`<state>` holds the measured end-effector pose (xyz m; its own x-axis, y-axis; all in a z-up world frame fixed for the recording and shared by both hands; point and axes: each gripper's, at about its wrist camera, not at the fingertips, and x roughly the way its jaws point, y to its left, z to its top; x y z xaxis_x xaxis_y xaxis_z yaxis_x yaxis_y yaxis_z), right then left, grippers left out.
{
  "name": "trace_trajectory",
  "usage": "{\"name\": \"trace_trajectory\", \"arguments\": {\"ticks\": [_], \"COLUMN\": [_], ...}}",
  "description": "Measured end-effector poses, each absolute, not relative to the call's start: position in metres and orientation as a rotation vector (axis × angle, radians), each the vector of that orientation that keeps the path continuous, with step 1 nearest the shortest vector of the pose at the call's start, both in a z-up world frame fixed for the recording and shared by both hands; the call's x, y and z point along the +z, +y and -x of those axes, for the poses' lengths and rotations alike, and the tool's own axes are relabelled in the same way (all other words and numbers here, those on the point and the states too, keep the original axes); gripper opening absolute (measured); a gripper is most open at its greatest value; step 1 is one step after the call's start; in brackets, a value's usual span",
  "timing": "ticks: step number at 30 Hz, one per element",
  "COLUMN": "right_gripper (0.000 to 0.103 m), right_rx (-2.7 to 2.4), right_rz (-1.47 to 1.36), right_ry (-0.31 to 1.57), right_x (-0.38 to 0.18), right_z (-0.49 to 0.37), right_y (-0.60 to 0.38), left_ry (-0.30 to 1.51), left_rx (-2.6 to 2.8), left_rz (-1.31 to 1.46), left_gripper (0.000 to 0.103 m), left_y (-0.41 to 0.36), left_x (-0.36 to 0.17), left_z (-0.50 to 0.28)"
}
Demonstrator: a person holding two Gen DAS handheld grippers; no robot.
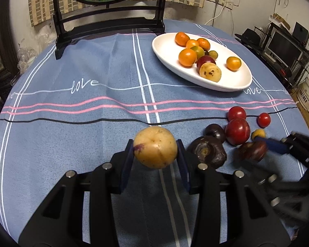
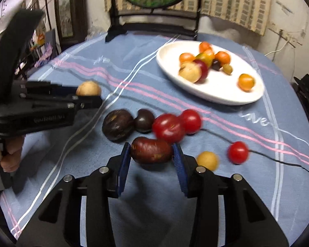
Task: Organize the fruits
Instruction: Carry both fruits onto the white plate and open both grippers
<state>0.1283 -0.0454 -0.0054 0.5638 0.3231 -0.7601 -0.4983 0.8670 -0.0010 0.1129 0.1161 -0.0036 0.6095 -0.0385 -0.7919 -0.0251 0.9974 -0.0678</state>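
Observation:
My left gripper [image 1: 155, 149] is shut on a round yellow fruit [image 1: 155, 146], held just above the blue cloth; the right wrist view shows that same yellow fruit [image 2: 88, 88] in the left gripper [image 2: 88, 97]. My right gripper [image 2: 151, 151] is shut on an oblong dark brown fruit [image 2: 151, 149], which appears in the left wrist view as a blurred brown fruit [image 1: 252, 150]. Loose beside them lie a large dark purple fruit [image 2: 117, 125], a smaller dark one [image 2: 144, 120], red fruits [image 2: 168, 128] and a small yellow one [image 2: 207, 160].
A white oval plate [image 1: 169, 47] at the back right holds several orange fruits, a red one and a yellow one. A black wooden stand [image 1: 60, 33] rises at the table's far edge. A person's hand [image 2: 9, 156] grips the left tool's handle.

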Motion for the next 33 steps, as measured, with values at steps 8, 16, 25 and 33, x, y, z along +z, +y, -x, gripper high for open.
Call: {"name": "trace_trajectory", "arguments": {"ticks": [8,16,25,33], "right_gripper": [0.042,0.042,0.042,0.042], "right_rx": [0.408,0.361,0.338,0.297], "right_rz": [0.144,0.134,0.161,0.159], "right_ry": [0.720,0.659,0.670,0.710], "right_x": [0.034,0.048,0.034,0.006], "right_z": [-0.137,-0.169,-0.210,-0.240], "right_y": [-0.088,-0.104,-0.100,-0.103], "left_ry": [0.884,0.850,0.878,0.910], "left_rx": [-0.010,-0.038,-0.015,0.005], "left_rz": [0.016,-0.001,-0.004,-0.001], "left_gripper": [0.041,0.041,0.041,0.041], "left_y": [0.096,0.070,0.054,0.054], "left_x": [0.018,0.044,0.035,0.014], "left_z": [-0.116,-0.154,-0.226,-0.267]}}
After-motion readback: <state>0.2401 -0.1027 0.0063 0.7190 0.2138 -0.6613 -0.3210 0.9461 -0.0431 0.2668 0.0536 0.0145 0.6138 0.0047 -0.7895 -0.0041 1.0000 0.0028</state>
